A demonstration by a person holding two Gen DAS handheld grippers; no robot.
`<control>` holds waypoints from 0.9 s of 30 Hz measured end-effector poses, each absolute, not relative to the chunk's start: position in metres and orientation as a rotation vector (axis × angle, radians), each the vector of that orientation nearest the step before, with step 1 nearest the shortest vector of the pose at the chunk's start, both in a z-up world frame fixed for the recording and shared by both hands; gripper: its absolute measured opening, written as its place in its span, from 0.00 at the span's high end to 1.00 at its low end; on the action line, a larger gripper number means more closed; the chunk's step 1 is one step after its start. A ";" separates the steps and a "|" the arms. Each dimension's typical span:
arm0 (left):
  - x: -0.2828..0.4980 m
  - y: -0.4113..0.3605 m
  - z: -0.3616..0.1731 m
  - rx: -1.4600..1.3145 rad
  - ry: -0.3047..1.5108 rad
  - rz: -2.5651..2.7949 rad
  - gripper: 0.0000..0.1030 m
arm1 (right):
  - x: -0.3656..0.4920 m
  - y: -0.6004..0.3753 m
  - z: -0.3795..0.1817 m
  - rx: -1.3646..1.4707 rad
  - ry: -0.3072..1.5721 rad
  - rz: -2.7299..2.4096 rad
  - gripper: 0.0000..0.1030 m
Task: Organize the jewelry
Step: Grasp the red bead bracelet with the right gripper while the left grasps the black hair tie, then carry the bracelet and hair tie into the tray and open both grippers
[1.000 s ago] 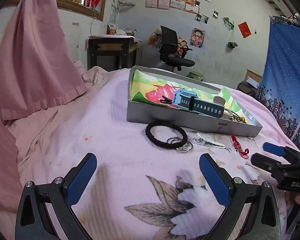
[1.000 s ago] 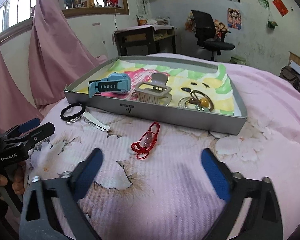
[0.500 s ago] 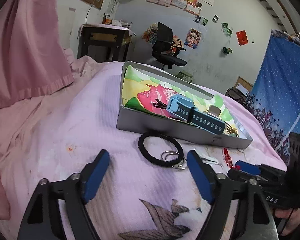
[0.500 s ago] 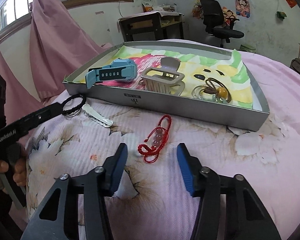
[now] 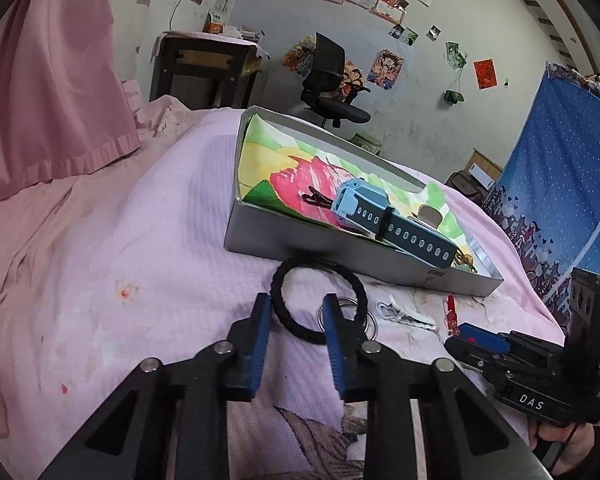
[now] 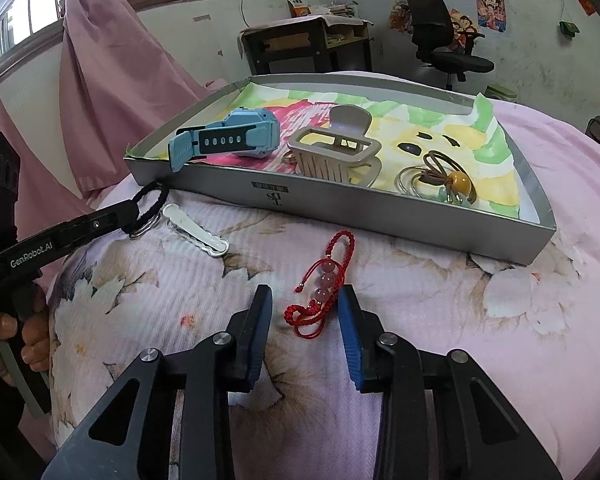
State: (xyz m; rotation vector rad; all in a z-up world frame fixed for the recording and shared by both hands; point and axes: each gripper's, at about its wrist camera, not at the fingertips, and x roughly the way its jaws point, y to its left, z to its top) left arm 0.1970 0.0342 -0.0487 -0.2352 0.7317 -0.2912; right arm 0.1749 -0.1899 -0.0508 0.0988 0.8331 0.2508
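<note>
Both grippers have narrowed and come down since the earlier frame. Left gripper (image 5: pixel 296 300) now stands partly open, blue pads straddling the near arc of the black braided hair tie (image 5: pixel 318 300); nothing is clamped, and the right finger hides part of the metal rings (image 5: pixel 366 320) lying against the tie. Right gripper (image 6: pixel 305 292) is likewise partly open, pads either side of the red corded bead bracelet (image 6: pixel 324 276) on the ribbed pink floral bedspread (image 6: pixel 440 340). White scalloped hair clip (image 6: pixel 196 232) lies between the two. Grey tray (image 6: pixel 380 210), near wall just beyond, holds blue watch (image 6: pixel 228 138), beige claw clip (image 6: pixel 336 152).
</note>
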 end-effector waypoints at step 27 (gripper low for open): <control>0.168 0.028 -0.035 -0.206 0.633 -0.317 0.94 | 0.164 -0.194 -0.042 0.111 0.778 0.228 0.94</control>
